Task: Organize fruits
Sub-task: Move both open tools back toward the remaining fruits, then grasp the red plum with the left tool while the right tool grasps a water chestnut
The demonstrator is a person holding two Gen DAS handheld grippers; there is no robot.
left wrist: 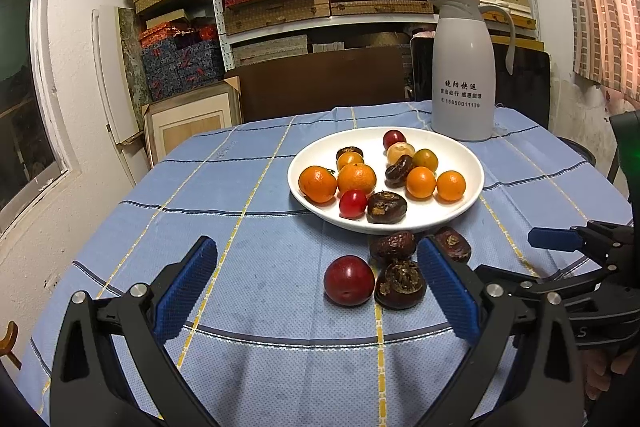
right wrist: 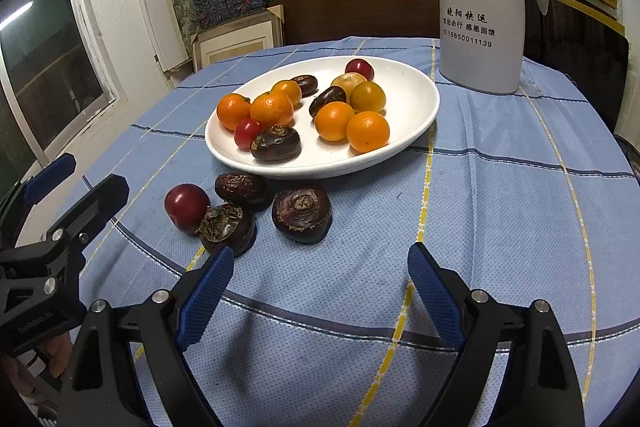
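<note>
Four pieces sit loose on the counter (right wrist: 500, 211) just in front of the white plate (right wrist: 416, 99): a red plum (right wrist: 187, 207) and three dark water chestnuts (right wrist: 302, 213), bunched close together. Everything else is already on the plate. Our left claw (left wrist: 316, 287) hangs wide open and empty near the plum, and our right claw (right wrist: 320, 291) is spread wide and empty too, close to the big chestnut. We'd go for that chestnut first since it sits a bit apart. Best to come straight over it and close slowly, because round fruit likely rolls if nudged.
</note>
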